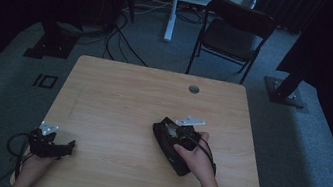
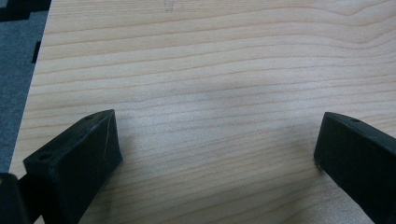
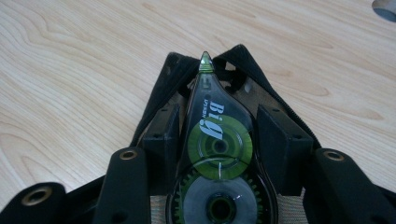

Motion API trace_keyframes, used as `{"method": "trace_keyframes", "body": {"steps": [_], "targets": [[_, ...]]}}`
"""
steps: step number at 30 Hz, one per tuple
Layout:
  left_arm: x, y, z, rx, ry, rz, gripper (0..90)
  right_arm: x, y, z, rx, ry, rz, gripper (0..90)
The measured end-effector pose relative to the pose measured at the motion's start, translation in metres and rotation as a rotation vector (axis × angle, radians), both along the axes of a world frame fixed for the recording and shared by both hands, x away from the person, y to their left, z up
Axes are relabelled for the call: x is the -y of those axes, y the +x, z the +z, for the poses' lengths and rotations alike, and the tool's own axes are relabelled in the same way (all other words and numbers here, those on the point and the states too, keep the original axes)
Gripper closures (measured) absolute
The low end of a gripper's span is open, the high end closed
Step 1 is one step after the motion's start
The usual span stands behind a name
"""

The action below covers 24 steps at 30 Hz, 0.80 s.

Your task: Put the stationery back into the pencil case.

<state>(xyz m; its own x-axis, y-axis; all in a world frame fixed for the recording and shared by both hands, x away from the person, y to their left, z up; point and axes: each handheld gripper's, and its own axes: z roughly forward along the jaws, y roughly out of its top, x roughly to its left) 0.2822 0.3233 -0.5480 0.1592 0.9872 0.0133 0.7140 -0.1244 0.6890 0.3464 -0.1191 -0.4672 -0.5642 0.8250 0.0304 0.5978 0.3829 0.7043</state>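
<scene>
One tape roller [image 3: 218, 140] clamped in right gripper [image 3: 218, 135] jaws above open pouch [image 3: 163, 88]; next: lower inside, release. Left gripper [image 2: 217, 144] jaws wide, empty, near bench [image 2: 210, 56] edge.

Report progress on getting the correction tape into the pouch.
Done: the right gripper is shut on the correction tape and has it over the open black pouch, tip pointing into the mouth. In hand: lowering it inside. Left: letting go and, probably, closing the pouch. The left gripper hangs open over bare table, idle.

Bare tabletop [image 1: 117, 101] all round; black pouch [image 1: 168, 147] the sole obstacle.
</scene>
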Motion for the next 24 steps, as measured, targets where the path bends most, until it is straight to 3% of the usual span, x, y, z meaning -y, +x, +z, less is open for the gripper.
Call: {"method": "trace_keyframes", "body": {"steps": [7, 16, 19, 24], "targets": [[0.000, 0.000, 0.000, 0.000, 0.000, 0.000, 0.6, -0.003, 0.005, -0.008, -0.028, -0.015, -0.016, 50.8], [0.000, 0.000, 0.000, 0.000, 0.000, 0.000, 0.6, -0.008, 0.010, -0.016, -0.069, -0.064, -0.015, 50.8], [0.000, 0.000, 0.000, 0.000, 0.000, 0.000, 0.6, -0.011, 0.011, -0.017, -0.060, -0.100, -0.012, 50.8], [0.000, 0.000, 0.000, 0.000, 0.000, 0.000, 0.6, -0.012, 0.013, -0.020, -0.075, -0.096, -0.018, 50.8]]}}
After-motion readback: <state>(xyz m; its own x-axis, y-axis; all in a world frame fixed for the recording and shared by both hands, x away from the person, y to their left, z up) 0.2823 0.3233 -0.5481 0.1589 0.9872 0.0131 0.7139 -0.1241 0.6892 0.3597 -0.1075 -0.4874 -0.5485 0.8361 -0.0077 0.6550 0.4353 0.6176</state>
